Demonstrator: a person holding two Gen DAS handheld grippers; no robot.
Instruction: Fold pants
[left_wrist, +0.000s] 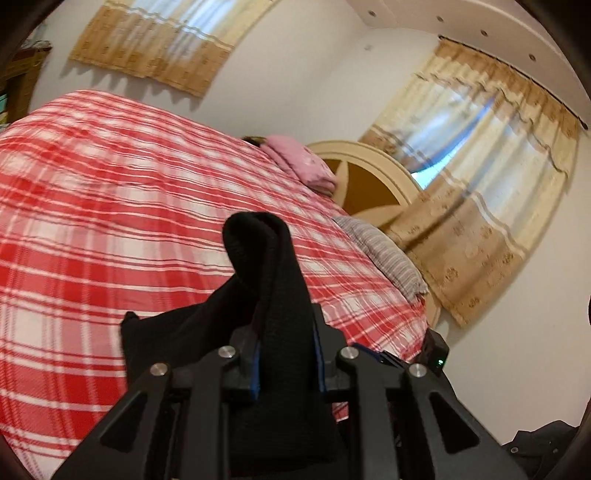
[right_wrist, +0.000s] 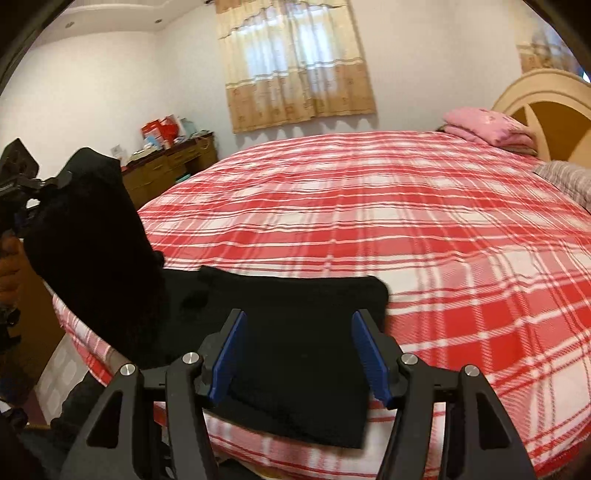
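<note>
The black pants (right_wrist: 295, 354) lie partly flat on the red plaid bed (right_wrist: 406, 229) near its front edge. My left gripper (left_wrist: 286, 365) is shut on a bunched end of the black pants (left_wrist: 266, 266) and holds it above the bed. In the right wrist view this lifted end (right_wrist: 88, 229) hangs at the left from the left gripper (right_wrist: 48, 184). My right gripper (right_wrist: 299, 350) is open and empty, its blue pads (right_wrist: 229, 354) on either side just above the flat part of the pants.
A pink folded blanket (right_wrist: 487, 125) and a striped pillow (right_wrist: 569, 181) lie by the cream headboard (right_wrist: 543, 99). A wooden dresser (right_wrist: 170, 166) with clutter stands left of the bed. Curtained windows (right_wrist: 295, 62) are on the walls.
</note>
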